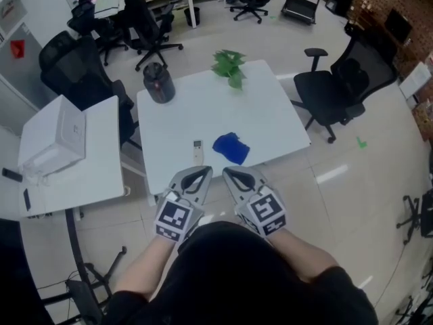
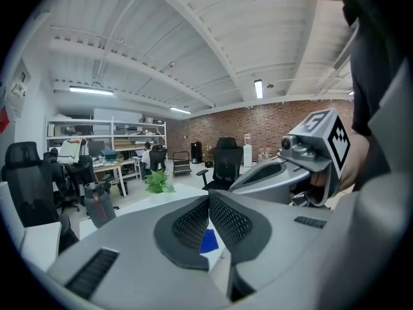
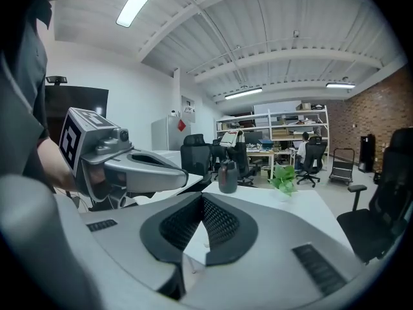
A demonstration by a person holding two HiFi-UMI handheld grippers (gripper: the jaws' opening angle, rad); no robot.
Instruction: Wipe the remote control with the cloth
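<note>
Now | left claw (image 1: 200, 172) and right claw (image 1: 232, 174) both pressed together, empty, short of worktop (image 1: 270, 114) | cloth (image 1: 231, 148) beside remote (image 1: 197, 152), ungripped | fits pre-wipe or post-wipe

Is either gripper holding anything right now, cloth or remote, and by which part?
Nothing is held. The left gripper and right gripper are shut and empty; the blue cloth and remote control lie on the table.
</note>
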